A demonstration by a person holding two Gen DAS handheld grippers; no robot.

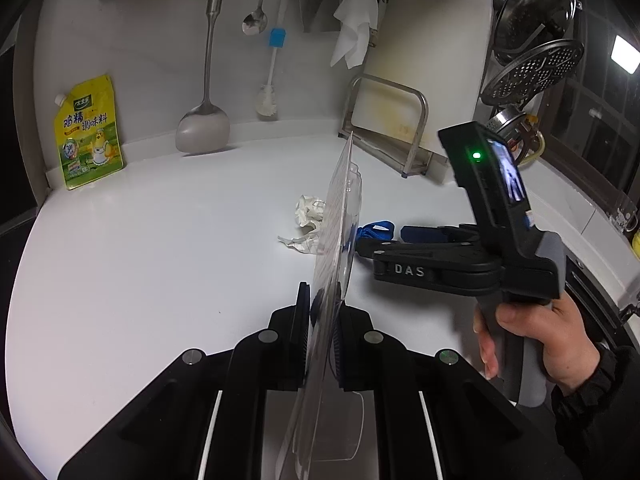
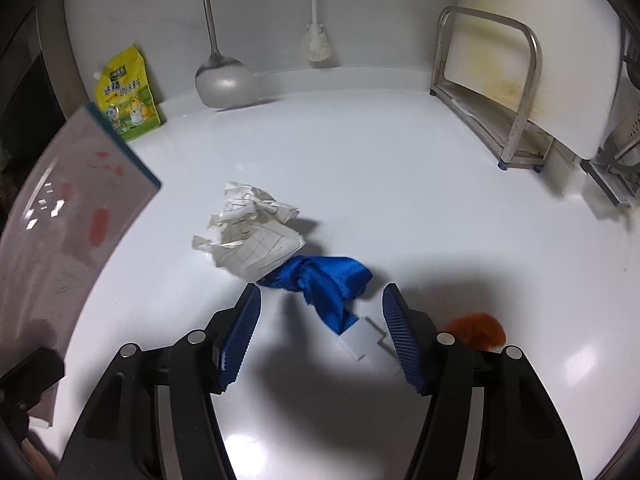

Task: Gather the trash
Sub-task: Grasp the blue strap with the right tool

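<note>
Right wrist view: my right claw [image 2: 320,330] stands part open over the white counter [image 2: 400,184], nothing pressed between the pads. Between and just ahead of them lies the blue fabric strap [image 2: 320,280], knotted and bunched, with a small white tag [image 2: 358,340] at its near end. Touching its far side, the crumpled lined paper [image 2: 250,236]. An orange scrap [image 2: 476,330] sits near, partly hidden behind the right finger.

Left wrist view: my left claw [image 1: 322,320] is clamped on a clear plastic blister sheet [image 1: 336,216], held on edge. Thin, springy, slick; I judge it could twist or slide in the pads if swung.

Handling notes. Strap: light, limp, ribbed weave, should grip well; I'd take it at the thick knot, not the loose tail. Paper: near weightless, crushes freely, any ridge serves, though it may skate on the glossy counter. No bin shows in either view.
</note>
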